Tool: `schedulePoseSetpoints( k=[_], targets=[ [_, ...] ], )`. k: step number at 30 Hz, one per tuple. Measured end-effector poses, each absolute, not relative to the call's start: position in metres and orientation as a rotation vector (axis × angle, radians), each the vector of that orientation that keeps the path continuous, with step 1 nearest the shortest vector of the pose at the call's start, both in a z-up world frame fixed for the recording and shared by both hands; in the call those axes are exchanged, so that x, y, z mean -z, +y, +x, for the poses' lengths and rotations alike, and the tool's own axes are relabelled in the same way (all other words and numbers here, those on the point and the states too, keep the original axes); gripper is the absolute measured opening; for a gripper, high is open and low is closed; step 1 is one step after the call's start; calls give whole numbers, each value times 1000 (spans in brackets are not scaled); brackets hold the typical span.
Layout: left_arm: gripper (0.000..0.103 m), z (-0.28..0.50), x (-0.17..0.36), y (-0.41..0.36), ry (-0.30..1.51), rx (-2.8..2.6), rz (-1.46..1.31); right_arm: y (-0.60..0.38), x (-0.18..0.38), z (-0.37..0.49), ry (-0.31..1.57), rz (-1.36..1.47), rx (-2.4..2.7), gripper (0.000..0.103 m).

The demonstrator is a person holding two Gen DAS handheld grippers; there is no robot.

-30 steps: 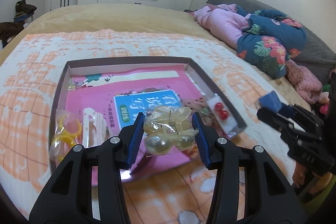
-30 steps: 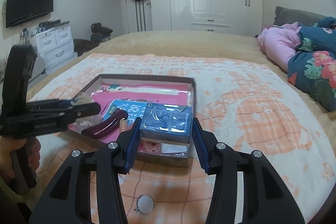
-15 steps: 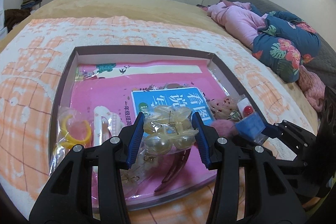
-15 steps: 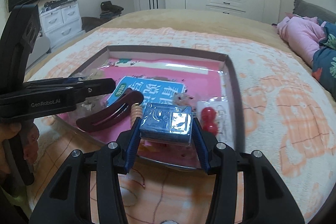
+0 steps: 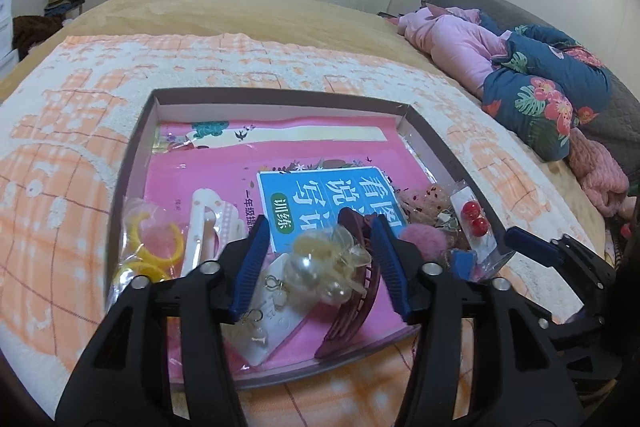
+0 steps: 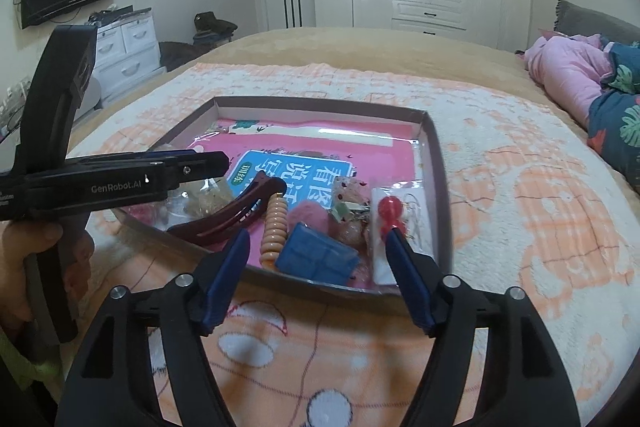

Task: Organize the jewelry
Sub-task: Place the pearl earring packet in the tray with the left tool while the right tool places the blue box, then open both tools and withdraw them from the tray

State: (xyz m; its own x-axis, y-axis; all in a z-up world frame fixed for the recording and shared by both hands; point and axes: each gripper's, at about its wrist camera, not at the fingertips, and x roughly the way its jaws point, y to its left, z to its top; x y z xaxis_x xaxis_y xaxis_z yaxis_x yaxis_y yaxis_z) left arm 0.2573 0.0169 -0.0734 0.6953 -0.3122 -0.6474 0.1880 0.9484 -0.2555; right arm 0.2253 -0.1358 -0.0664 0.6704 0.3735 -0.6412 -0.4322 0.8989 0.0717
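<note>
Jewelry lies gathered in a shallow tray [image 5: 142,131] on the bed's orange-patterned blanket [image 5: 64,131], so each piece ends up in one place. In the left wrist view the left gripper [image 5: 318,269] stands wide open low in the frame, and the bagged pearl earrings [image 5: 324,269] rest loose between its fingers on the tray floor, beside a dark red hair clip [image 5: 352,311]. In the right wrist view the right gripper [image 6: 316,277] is also spread wide and holds nothing; the blue box [image 6: 318,259] sits in the tray's near corner, next to the red bead earrings [image 6: 390,213]. Half a second ago both grippers were closed on these items above the tray; now both have let go, so each piece appears delivered.
</note>
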Motion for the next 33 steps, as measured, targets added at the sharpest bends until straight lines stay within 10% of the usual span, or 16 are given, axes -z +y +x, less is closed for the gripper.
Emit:
schedulePoseSetpoints(
  k=[33],
  targets=[
    [92,130,6,28,560,257,-149,-179,-2,143,502,-41,-393,96]
  ],
)
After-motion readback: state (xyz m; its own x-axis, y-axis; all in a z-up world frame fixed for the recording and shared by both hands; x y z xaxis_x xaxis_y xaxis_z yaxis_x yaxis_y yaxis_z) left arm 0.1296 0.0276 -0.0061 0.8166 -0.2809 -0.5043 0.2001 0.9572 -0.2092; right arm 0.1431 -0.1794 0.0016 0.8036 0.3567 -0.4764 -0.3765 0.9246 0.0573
